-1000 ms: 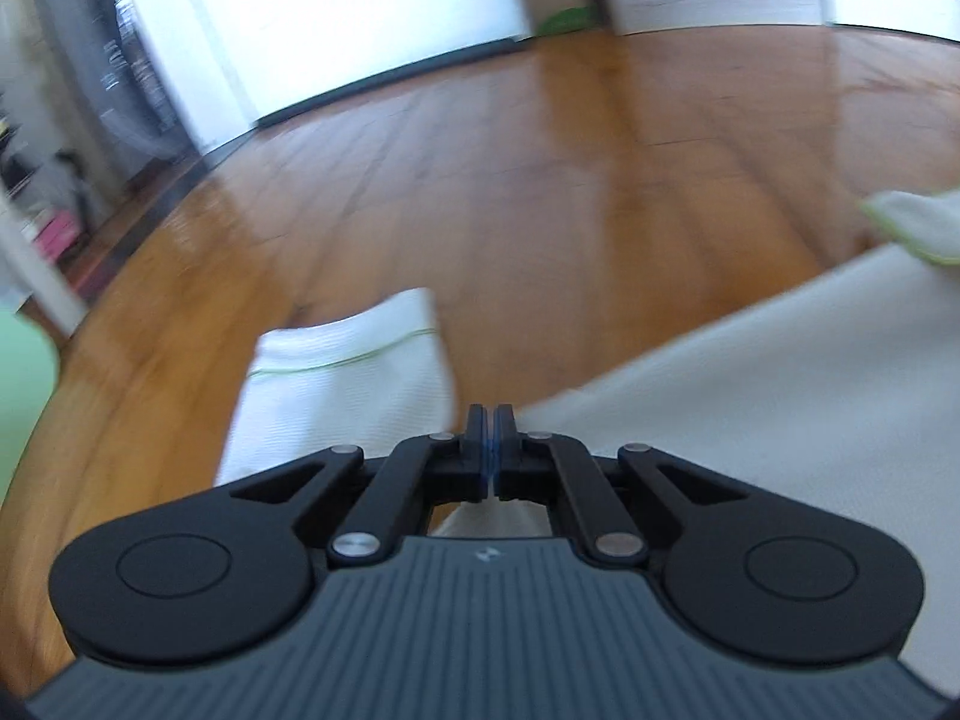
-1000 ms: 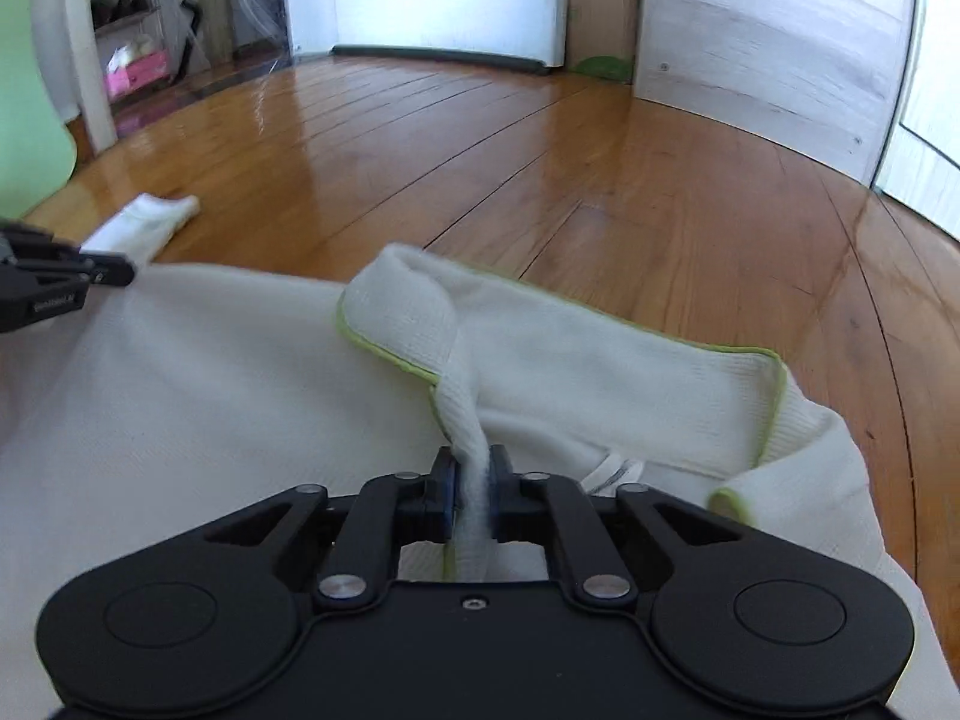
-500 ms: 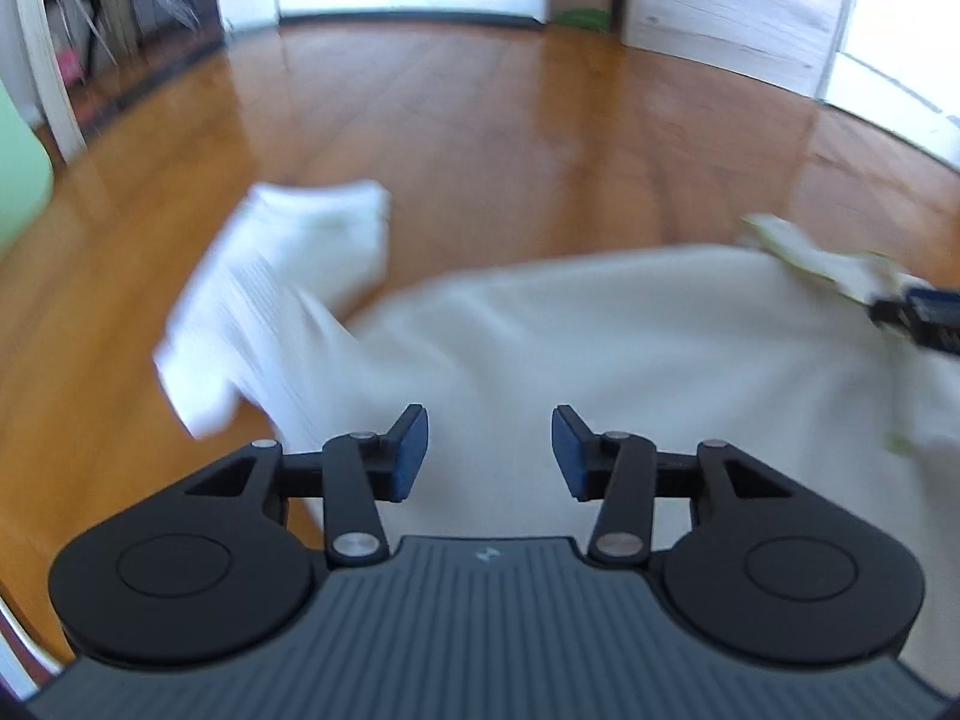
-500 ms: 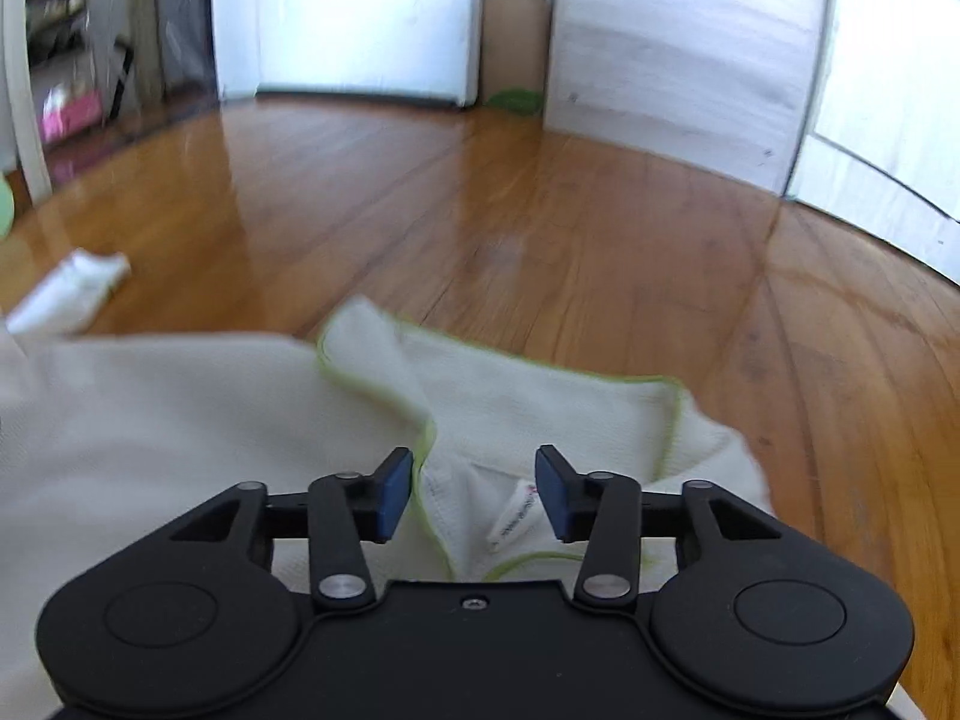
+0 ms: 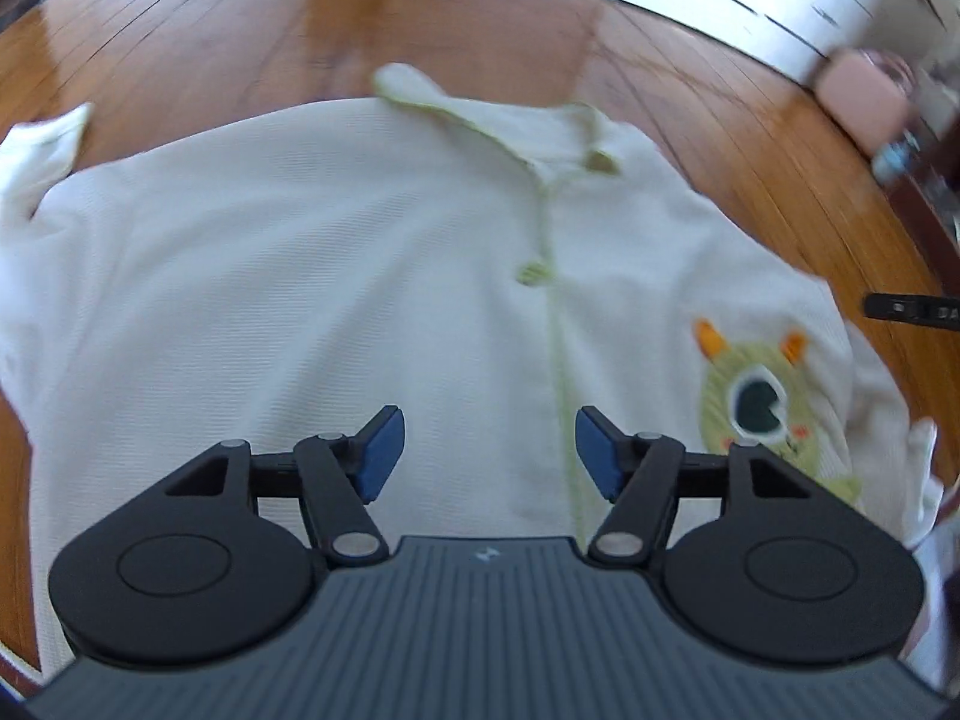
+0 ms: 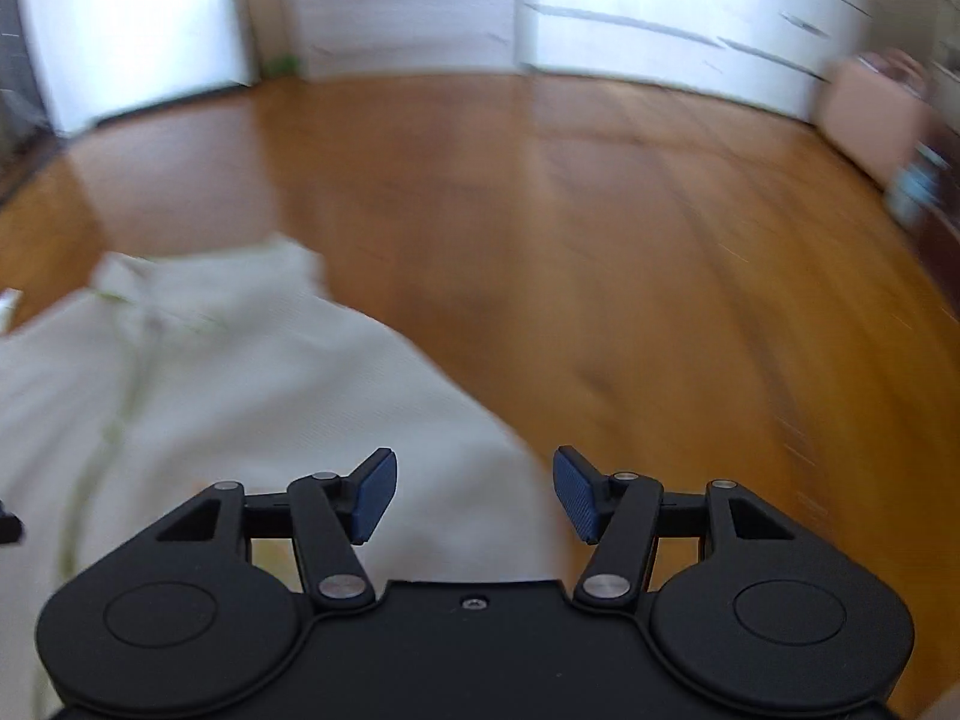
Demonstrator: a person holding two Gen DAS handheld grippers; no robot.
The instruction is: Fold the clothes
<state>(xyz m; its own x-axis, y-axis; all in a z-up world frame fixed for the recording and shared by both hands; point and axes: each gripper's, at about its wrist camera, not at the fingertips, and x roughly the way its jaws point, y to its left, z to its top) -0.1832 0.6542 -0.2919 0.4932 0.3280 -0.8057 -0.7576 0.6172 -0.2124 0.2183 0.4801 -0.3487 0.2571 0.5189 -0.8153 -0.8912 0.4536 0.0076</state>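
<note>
Left wrist: polo shirt (image 5: 336, 276) flat on wood floor (image 5: 270, 42), left hand-held gripper (image 5: 487, 450) gaping, empty

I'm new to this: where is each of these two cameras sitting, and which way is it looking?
Left wrist view: on the left hand-held gripper, looking down along its open fingers at the white shirt on the wooden floor.
Right wrist view: on the right hand-held gripper, fingers open, over the shirt's edge; mostly floor ahead.
Shared: shirt, floor, and a blurred pink box.

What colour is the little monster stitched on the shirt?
Green, with orange horns and one big dark eye: the monster shows best in the left wrist view.
</note>
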